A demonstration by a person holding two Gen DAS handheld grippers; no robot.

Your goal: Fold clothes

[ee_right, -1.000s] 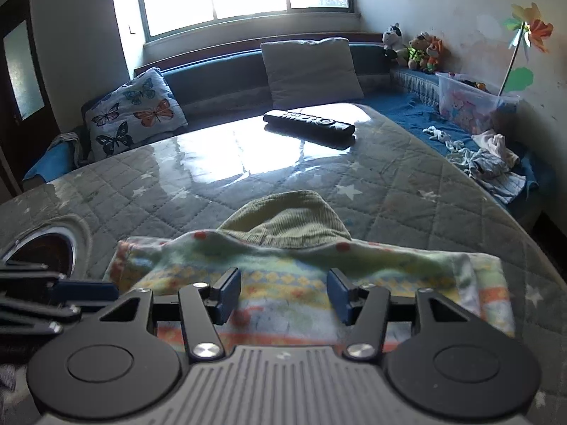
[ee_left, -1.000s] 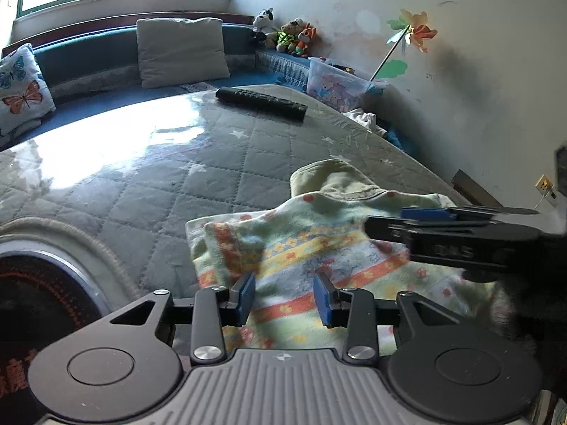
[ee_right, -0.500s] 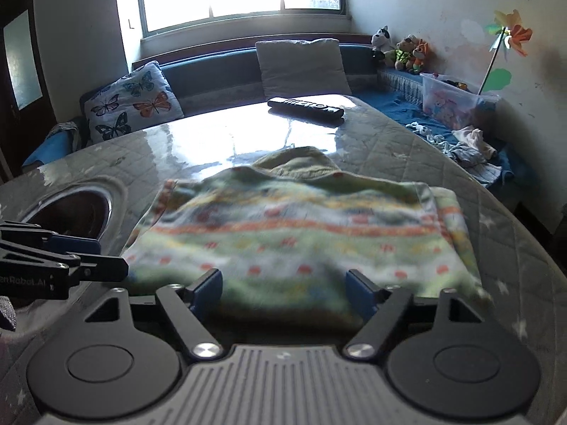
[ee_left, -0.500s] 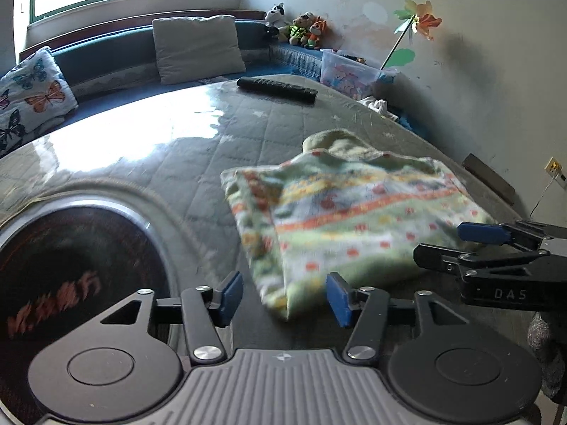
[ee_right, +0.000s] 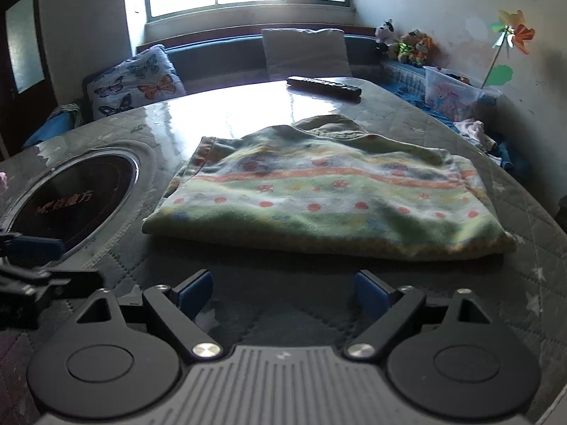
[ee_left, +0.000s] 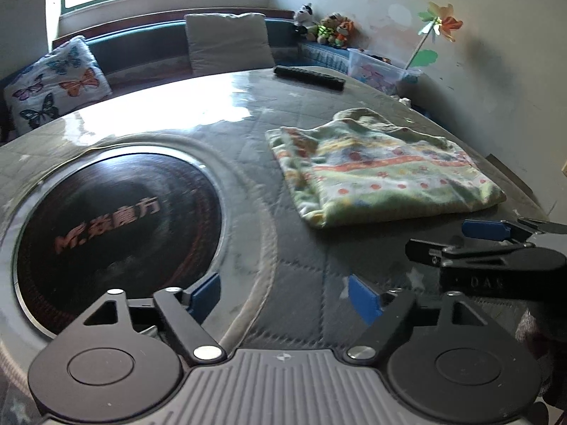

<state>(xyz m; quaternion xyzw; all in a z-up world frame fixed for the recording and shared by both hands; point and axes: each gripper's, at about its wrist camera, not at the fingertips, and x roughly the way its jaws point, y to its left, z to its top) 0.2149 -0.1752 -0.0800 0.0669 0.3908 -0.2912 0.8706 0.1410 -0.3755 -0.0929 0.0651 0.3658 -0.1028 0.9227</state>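
Fleece garment (ee_right: 319, 198): green-and-cream, striped and dotted, lying as a flat doubled rectangle on the quilted table top (ee_right: 531, 283); an olive collar or hood piece (ee_right: 329, 125) poking out at the far edge.
Long axis: running left to right across the right wrist view; near folded edge thick and rounded, facing both tools.
Bearing from right gripper (ee_right: 283, 292): straight ahead, near edge just beyond the blue pads, centred between them.
Bearing from left gripper (ee_left: 283, 295): ahead and off to the right; only the garment's left near corner (ee_left: 313, 221) close to its line.
Nearer tool: right, squarely in front; left standing over the rim of the dark round inset (ee_left: 117, 237).
Grip state, left: jaws spread wide, nothing between them.
Grip state, right: likewise spread wide, holding nothing, apart from the cloth.
Edges: table rim close behind the garment's right end; round inset just beside its left end, not touching.
Open room: broad glossy stretch beyond the garment up to the remote control (ee_right: 324, 86); little spare at the right.
Stage, as a judgement: fits a finished fold just let go, or a half-fold awaiting another doubling; not settled by this view.
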